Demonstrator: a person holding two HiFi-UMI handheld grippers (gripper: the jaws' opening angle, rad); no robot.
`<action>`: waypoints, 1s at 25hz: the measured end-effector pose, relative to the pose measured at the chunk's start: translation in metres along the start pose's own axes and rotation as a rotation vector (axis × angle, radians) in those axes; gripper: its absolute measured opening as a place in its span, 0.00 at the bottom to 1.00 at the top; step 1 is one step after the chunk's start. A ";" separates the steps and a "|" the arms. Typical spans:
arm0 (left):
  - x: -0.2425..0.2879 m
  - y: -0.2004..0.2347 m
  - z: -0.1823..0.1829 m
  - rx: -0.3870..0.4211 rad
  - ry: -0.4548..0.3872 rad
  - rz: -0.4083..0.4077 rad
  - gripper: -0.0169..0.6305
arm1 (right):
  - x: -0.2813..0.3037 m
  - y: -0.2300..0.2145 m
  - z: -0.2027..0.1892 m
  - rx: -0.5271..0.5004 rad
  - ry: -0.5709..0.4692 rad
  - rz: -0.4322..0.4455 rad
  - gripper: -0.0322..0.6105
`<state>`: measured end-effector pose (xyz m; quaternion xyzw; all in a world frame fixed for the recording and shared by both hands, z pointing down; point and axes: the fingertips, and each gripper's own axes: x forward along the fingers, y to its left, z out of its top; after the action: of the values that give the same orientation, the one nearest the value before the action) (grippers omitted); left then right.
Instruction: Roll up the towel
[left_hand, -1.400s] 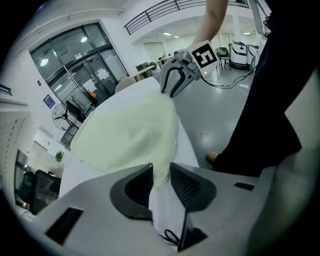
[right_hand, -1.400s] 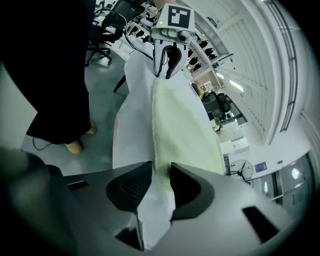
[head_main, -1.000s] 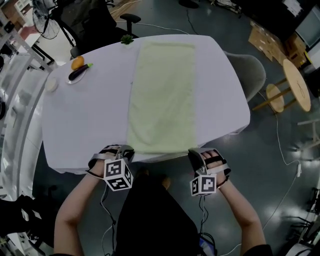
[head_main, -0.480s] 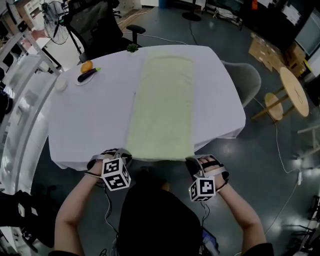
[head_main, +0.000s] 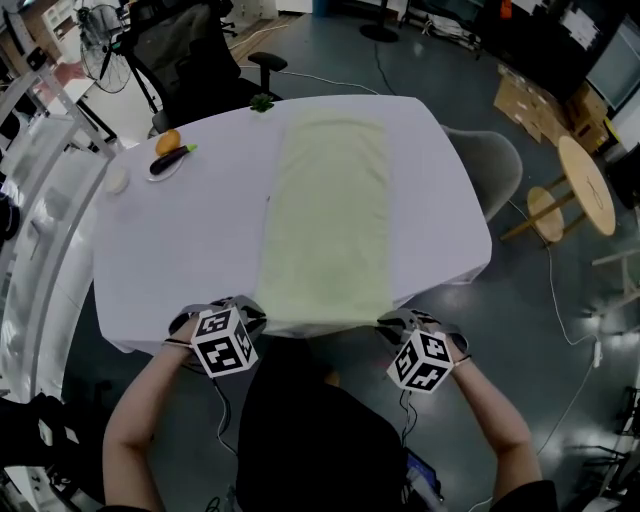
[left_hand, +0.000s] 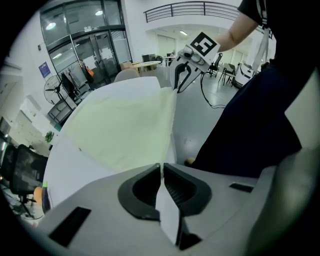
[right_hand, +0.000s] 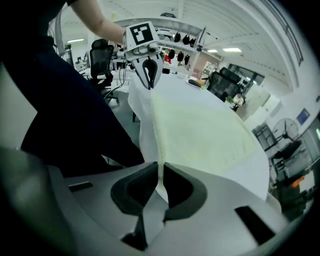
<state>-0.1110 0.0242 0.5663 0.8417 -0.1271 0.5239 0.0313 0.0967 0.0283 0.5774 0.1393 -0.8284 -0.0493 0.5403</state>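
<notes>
In the head view, the pale-green cloth towel (head_main: 325, 220) lies lengthwise on the white-covered table (head_main: 170, 250), our left gripper (head_main: 252, 314) and right gripper (head_main: 392, 322) at its near corners. Left gripper view: fingers (left_hand: 142, 192) clenched on one corner. Right gripper view: fingers (right_hand: 182, 192) pinching the other, likely so our roll starts even.

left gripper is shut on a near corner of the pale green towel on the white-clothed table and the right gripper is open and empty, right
Not so for the right gripper: the right gripper view shows its jaws shut on the other near corner of the pale green towel. The left gripper is shut on its corner, and the towel lies on the white-clothed table.
</notes>
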 end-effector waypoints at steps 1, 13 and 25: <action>-0.004 0.008 0.003 -0.005 -0.007 -0.012 0.08 | -0.002 -0.007 0.003 0.022 -0.003 0.024 0.12; -0.015 0.131 0.047 -0.040 -0.054 -0.100 0.08 | -0.008 -0.134 0.030 0.308 0.034 0.188 0.13; 0.050 0.223 0.046 -0.074 -0.002 -0.106 0.08 | 0.071 -0.221 0.004 0.408 0.171 0.185 0.14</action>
<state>-0.1047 -0.2088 0.5726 0.8460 -0.1016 0.5155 0.0902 0.1052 -0.2037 0.5868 0.1727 -0.7816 0.1808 0.5714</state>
